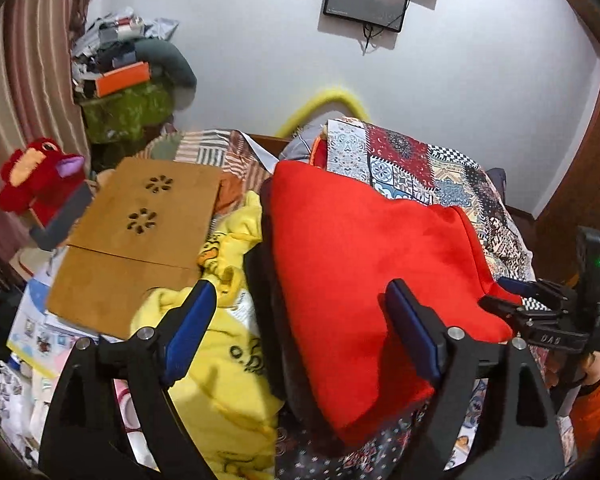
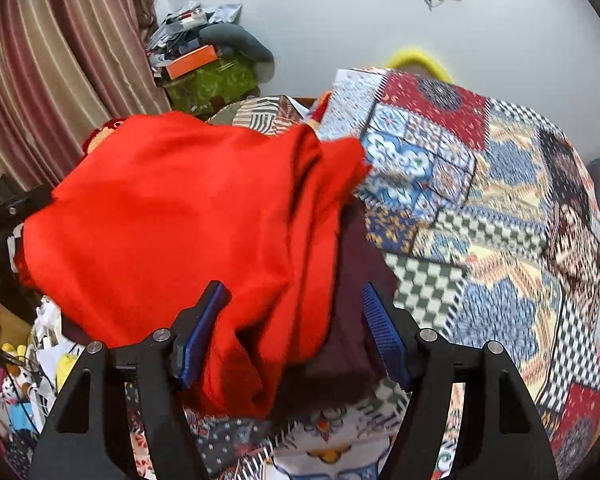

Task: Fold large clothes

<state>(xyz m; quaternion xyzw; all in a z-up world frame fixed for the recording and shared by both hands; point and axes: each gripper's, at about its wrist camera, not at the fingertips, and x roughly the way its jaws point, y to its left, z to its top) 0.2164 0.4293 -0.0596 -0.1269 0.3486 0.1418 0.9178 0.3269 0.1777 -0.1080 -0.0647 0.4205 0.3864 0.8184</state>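
Observation:
A large red garment (image 1: pixel 352 272) lies folded over on the bed, with a dark maroon layer (image 2: pixel 352 320) under its edge. My left gripper (image 1: pixel 300 324) is open, its blue pads spread wide over the red cloth and holding nothing. My right gripper (image 2: pixel 296 332) is open too, with the red garment (image 2: pixel 172 224) and the maroon cloth between its spread pads. The right gripper also shows in the left wrist view (image 1: pixel 516 296) at the red cloth's right corner.
A patchwork quilt (image 2: pixel 480 200) covers the bed on the right. A yellow duck-print cloth (image 1: pixel 224 360) and a wooden lap desk (image 1: pixel 136 236) lie left of the garment. A red plush toy (image 1: pixel 36 180), striped curtains (image 2: pixel 52 80) and a cluttered pile (image 1: pixel 124 64) stand at the left.

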